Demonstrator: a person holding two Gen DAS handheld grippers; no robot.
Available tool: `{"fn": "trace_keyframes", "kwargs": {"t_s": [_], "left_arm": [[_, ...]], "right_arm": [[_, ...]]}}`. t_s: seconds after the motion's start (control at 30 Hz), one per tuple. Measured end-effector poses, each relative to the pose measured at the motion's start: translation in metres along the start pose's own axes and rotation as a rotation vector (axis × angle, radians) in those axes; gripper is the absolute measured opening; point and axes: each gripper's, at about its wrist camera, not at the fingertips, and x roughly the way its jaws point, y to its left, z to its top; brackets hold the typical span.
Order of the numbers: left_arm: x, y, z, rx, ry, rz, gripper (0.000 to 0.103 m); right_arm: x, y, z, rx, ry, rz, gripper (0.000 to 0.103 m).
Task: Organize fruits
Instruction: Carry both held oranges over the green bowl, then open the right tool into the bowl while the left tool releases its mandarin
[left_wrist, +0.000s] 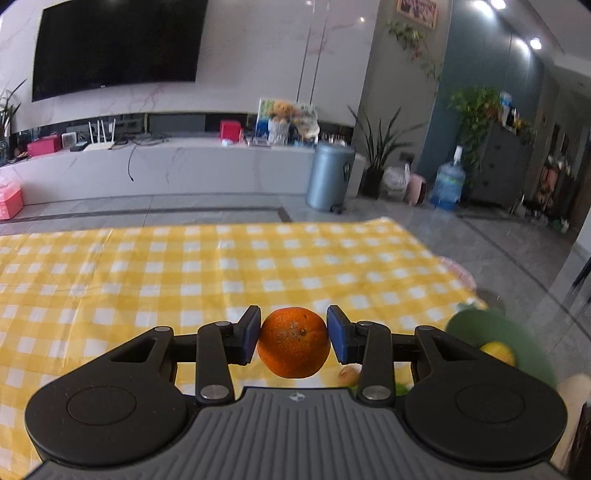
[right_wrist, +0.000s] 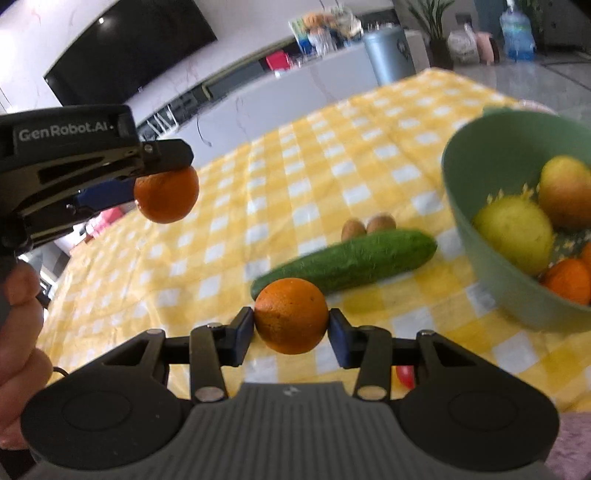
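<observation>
My left gripper (left_wrist: 293, 338) is shut on an orange (left_wrist: 293, 343) and holds it above the yellow checked tablecloth (left_wrist: 184, 266). In the right wrist view that left gripper (right_wrist: 162, 184) and its orange (right_wrist: 166, 194) hang at the upper left. My right gripper (right_wrist: 291, 325) is shut on a second orange (right_wrist: 291, 315), above the cloth and left of the green bowl (right_wrist: 480, 236). The bowl holds a yellow-green fruit (right_wrist: 513, 232), a reddish-yellow fruit (right_wrist: 567, 190) and oranges (right_wrist: 569, 282). The bowl's edge also shows at the right of the left wrist view (left_wrist: 480, 325).
A cucumber (right_wrist: 347, 260) lies on the cloth just beyond my right gripper, with two kiwis (right_wrist: 367, 225) behind it. A small red fruit (right_wrist: 405, 374) lies under my right fingers. A small pale fruit (left_wrist: 349, 374) lies below my left gripper. Beyond the table edge is floor and a bin (left_wrist: 328, 177).
</observation>
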Motion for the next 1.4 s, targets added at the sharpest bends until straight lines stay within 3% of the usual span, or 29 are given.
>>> {"fn": "trace_keyframes", "kwargs": {"t_s": [0.3,0.43,0.6,0.83,1.07,1.13,1.27,1.3,1.4], "left_arm": [[-0.037,-0.037,0.008,-0.014,-0.093,-0.104,0.044],[-0.043,-0.046,0.002,-0.027,-0.094,-0.179,0.044],[-0.033,-0.058,-0.002,-0.028,-0.061,-0.255,0.044],[-0.009,-0.079,-0.013,-0.009,-0.003,-0.336,0.044],[0.022,-0.090,-0.027,-0.006,0.041,-0.338,0.044],[0.027,-0.090,-0.032,-0.010,0.058,-0.337,0.044],[0.038,-0.086,-0.038,-0.014,0.077,-0.327,0.044],[0.039,-0.086,-0.040,-0.015,0.080,-0.325,0.044],[0.046,-0.084,-0.042,-0.022,0.119,-0.322,0.044]], "right_arm": [[-0.070,-0.045,0.011,0.153,-0.215,0.056,0.041],[-0.100,-0.093,0.012,0.348,-0.370,0.007,0.041],[-0.123,-0.131,0.005,0.474,-0.500,-0.080,0.041],[-0.113,-0.149,-0.001,0.540,-0.498,-0.092,0.041],[-0.091,-0.162,0.015,0.524,-0.503,0.027,0.041],[-0.074,-0.165,0.030,0.514,-0.459,0.048,0.041],[-0.057,-0.162,0.049,0.473,-0.406,0.007,0.043],[-0.053,-0.162,0.050,0.474,-0.394,0.008,0.046],[-0.058,-0.167,0.043,0.483,-0.413,0.058,0.082]]}}
